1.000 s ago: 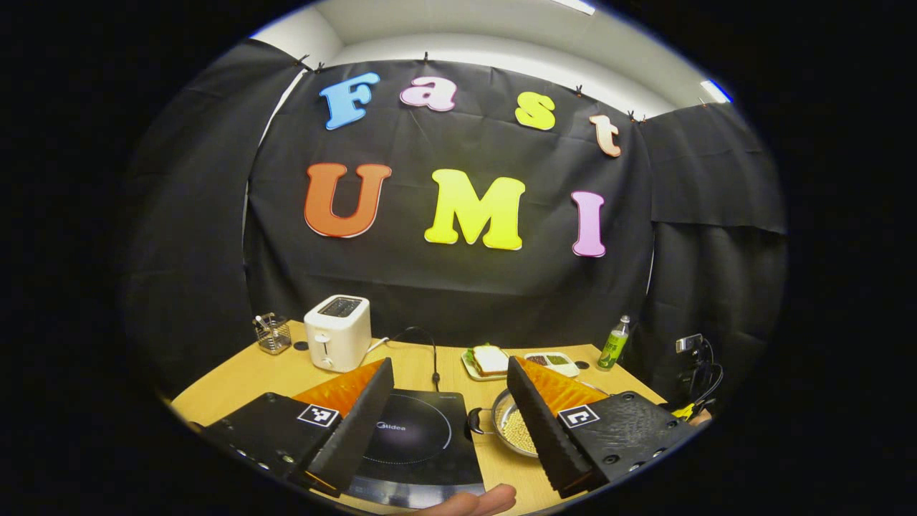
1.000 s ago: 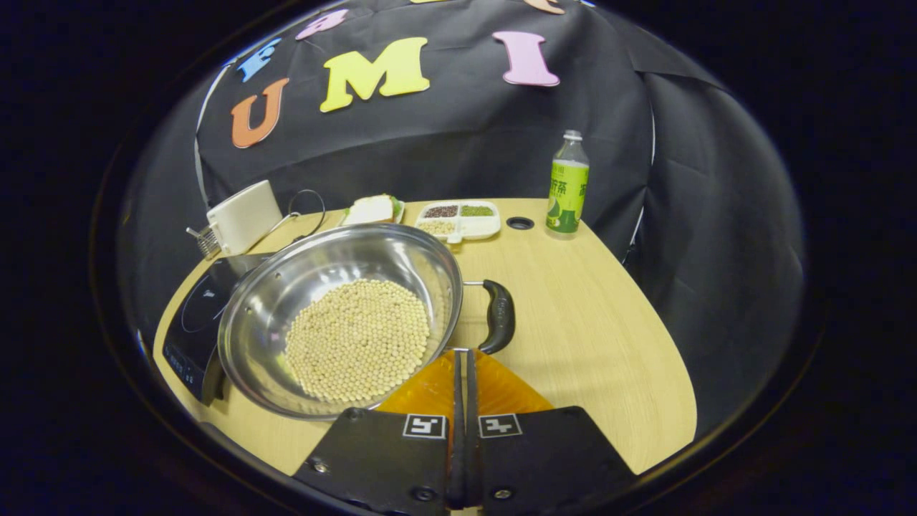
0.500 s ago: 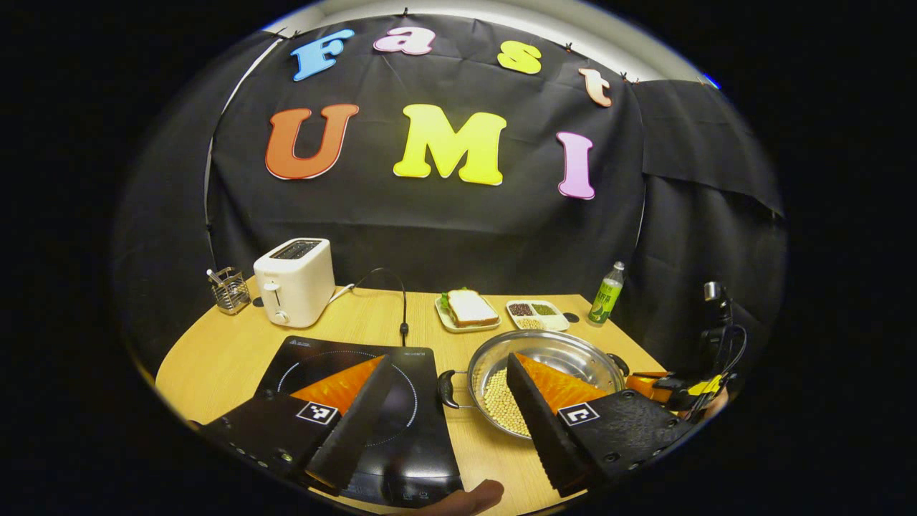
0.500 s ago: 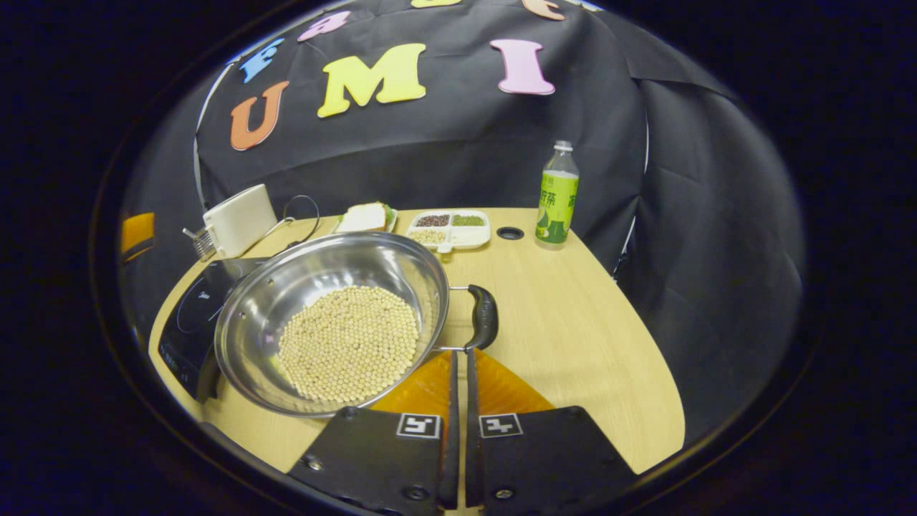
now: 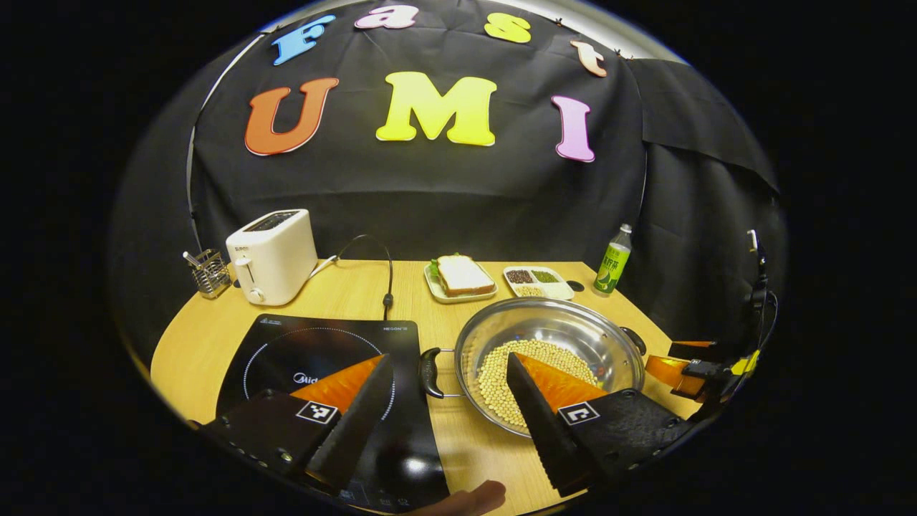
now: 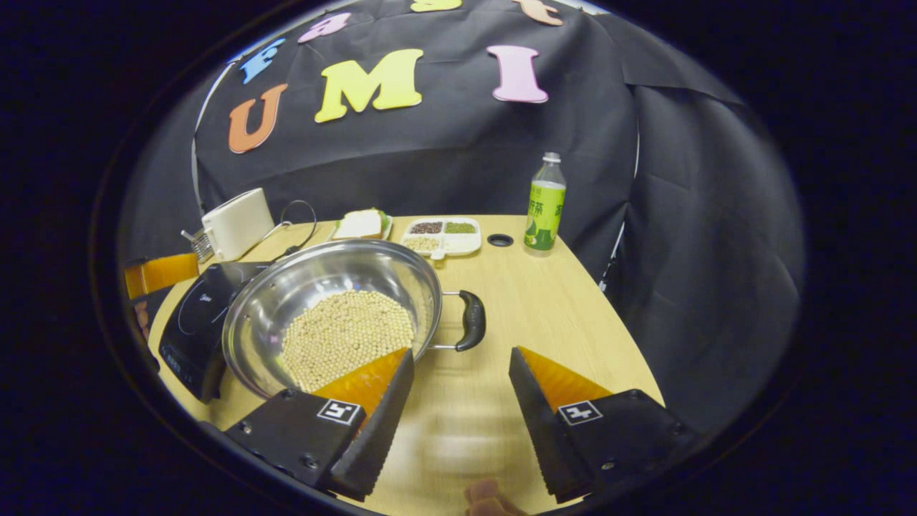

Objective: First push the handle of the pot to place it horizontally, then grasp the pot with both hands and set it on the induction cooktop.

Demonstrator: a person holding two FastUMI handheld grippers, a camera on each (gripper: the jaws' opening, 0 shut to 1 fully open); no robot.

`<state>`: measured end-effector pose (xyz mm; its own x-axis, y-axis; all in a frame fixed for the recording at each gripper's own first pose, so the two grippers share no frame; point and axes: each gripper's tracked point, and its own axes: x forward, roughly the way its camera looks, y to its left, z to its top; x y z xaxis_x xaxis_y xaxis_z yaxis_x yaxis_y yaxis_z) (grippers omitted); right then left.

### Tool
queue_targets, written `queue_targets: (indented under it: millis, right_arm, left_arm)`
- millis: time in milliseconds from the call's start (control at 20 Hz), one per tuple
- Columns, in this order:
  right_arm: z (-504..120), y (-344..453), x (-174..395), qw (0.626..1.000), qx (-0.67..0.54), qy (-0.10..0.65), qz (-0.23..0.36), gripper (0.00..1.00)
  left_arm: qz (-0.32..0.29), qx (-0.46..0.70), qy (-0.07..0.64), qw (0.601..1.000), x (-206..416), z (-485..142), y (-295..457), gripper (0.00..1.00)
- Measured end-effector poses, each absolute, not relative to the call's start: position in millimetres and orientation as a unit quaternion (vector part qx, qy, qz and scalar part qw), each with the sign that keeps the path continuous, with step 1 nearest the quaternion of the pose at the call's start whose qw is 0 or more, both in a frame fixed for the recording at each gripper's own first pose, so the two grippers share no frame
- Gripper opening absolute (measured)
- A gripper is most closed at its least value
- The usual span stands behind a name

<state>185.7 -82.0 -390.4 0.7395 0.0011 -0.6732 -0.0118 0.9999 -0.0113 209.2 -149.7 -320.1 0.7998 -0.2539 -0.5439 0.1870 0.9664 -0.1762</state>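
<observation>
Pot (image 6: 333, 319) sits w/ handles running left-right: right handle (image 6: 471, 320) just ahead of your right hand-held gripper (image 6: 458, 390), left handle (image 5: 430, 373) ahead of left hand-held gripper (image 5: 448, 390). Both spread wide, holding nothing. Induction cooktop (image 5: 315, 351) lies to pot's left on worktop (image 6: 566, 322).

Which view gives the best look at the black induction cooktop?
Left gripper view: the black induction cooktop lies nearly whole, ring marking visible, beside the steel pot of beans; the left gripper fingers cover its near part. In the right gripper view, the cooktop is a partial sliver behind the pot.
</observation>
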Motion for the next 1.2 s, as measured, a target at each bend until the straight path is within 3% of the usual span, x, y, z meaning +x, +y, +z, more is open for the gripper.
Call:
queue_targets:
  millis: [350, 700, 900, 950, 1000, 1200]
  right_arm:
    - [-404, -65, 212, 0.928, -0.005, 0.373, 0.023, 0.86]
    - [-428, -82, 246, 0.924, -0.048, 0.378, -0.009, 0.86]
    - [-437, -86, 255, 0.924, -0.032, 0.382, -0.009, 0.95]
    - [-439, -86, 256, 0.924, -0.03, 0.38, -0.008, 0.97]
    - [-441, -86, 258, 0.925, -0.031, 0.38, -0.007, 1.0]
    - [-447, -83, 261, 0.923, -0.035, 0.384, 0.0, 0.99]
  left_arm:
    - [-0.105, -0.035, 0.347, 0.931, 220, -370, -155, 0.96]
    - [-0.088, -0.024, 0.375, 0.922, 235, -398, -150, 0.96]
    - [-0.076, -0.02, 0.384, 0.92, 243, -412, -143, 0.96]
    - [-0.075, -0.017, 0.384, 0.92, 246, -413, -143, 1.0]
    - [-0.076, -0.014, 0.381, 0.921, 247, -413, -143, 0.96]
    - [-0.075, 0.003, 0.375, 0.924, 252, -417, -144, 0.96]
